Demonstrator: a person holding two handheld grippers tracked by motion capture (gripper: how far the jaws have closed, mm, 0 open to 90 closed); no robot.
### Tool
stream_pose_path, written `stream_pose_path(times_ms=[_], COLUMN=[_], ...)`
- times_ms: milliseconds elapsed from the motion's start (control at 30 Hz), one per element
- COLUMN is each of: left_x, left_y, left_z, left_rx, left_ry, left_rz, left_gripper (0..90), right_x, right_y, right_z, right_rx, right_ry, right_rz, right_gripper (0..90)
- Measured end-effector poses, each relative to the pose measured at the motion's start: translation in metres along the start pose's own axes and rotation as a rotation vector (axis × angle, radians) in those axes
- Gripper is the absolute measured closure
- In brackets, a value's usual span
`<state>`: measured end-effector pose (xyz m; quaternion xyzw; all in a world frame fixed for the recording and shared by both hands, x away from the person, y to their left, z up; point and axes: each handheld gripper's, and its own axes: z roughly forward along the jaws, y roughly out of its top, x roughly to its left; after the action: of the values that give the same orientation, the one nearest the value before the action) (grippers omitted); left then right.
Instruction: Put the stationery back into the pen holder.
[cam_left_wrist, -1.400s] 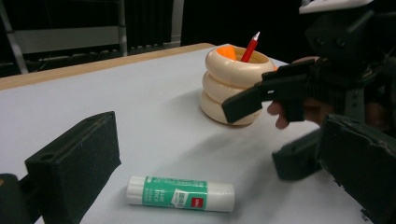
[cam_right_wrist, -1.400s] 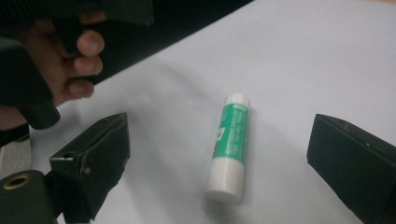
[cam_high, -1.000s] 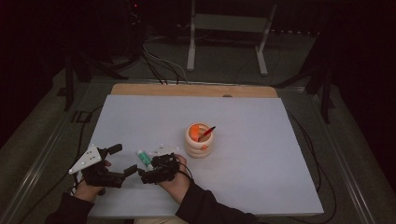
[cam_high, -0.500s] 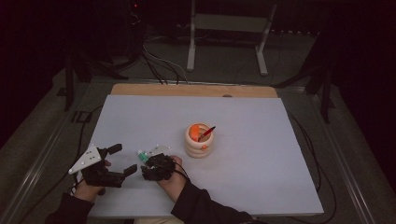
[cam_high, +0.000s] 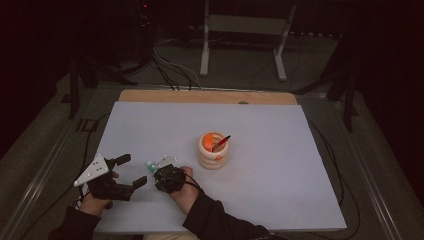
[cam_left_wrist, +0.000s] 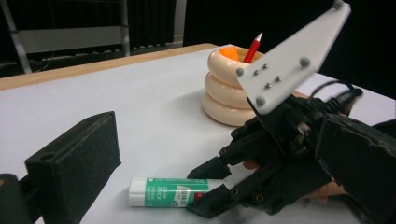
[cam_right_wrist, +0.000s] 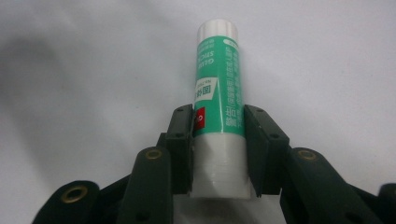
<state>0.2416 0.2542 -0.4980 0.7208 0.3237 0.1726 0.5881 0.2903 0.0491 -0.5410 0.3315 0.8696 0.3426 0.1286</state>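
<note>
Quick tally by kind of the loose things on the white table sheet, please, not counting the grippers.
Green-and-white glue stick: 1
Cream ringed holder with orange inside: 1
Red pencil standing in the holder: 1
Total: 3
</note>
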Motion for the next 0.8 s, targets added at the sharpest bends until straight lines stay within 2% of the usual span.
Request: stream_pose_path(times_ms=[67, 200, 633, 800], left_x=[0.000, 0.000, -0.003, -0.004], left_y=[0.000, 0.000, 0.002, 0.002], left_z=[0.000, 0.000, 0.002, 0.003], left_rx=[0.000, 0.002, 0.005, 0.009], left_ry=[-0.001, -0.004, -0.009, -0.017], left_rz=[0.001, 0.002, 0.010, 0.015], left_gripper=[0.5, 0.5, 0.5, 0.5], right_x=[-0.004, -0.009, -0.028, -0.040], right_y=[0.001, 0.002, 0.007, 0.005], right_z=[-0.001, -0.007, -0.036, -0.049], right_rx=[0.000, -0.009, -0.047, -0.046], right_ry=[0.019, 0.032, 0.072, 0.113], right_rz=[0.026, 0.019, 0.051, 0.086], right_gripper=[65.5, 65.6, 65.6, 65.6])
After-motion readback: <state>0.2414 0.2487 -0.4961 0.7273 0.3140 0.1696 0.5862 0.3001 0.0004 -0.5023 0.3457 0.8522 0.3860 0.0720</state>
